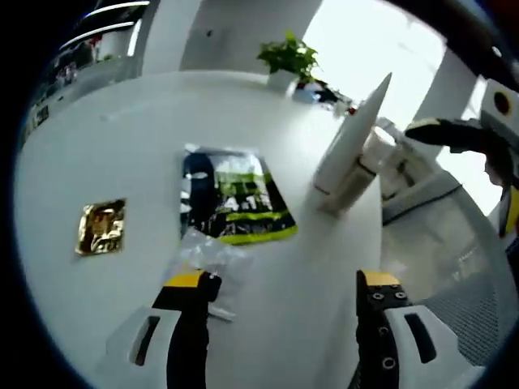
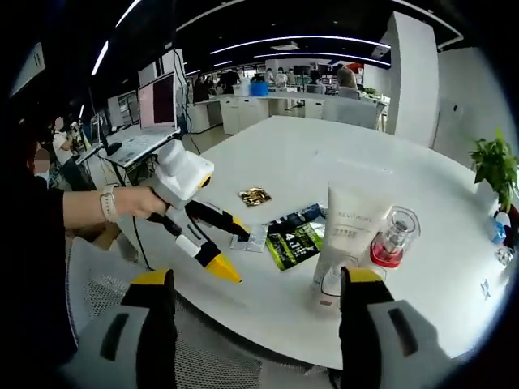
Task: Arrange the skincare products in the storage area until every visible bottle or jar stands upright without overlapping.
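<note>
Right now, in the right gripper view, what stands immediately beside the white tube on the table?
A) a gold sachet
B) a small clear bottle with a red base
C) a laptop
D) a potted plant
B: the clear bottle with the red base stands right next to the white tube on the table.

white tube (image 2: pixel 350 231): faint print line, unreadable | green-black sachet (image 2: pixel 294 243): print too small to read | gold sachet (image 1: pixel 101 227): no legible text

A gold foil sachet (image 1: pixel 101 226) and a dark green-printed packet (image 1: pixel 235 197) lie flat on the white surface (image 1: pixel 113 138); a potted plant (image 1: pixel 288 58) stands at its far edge, well beyond the tool.
</note>
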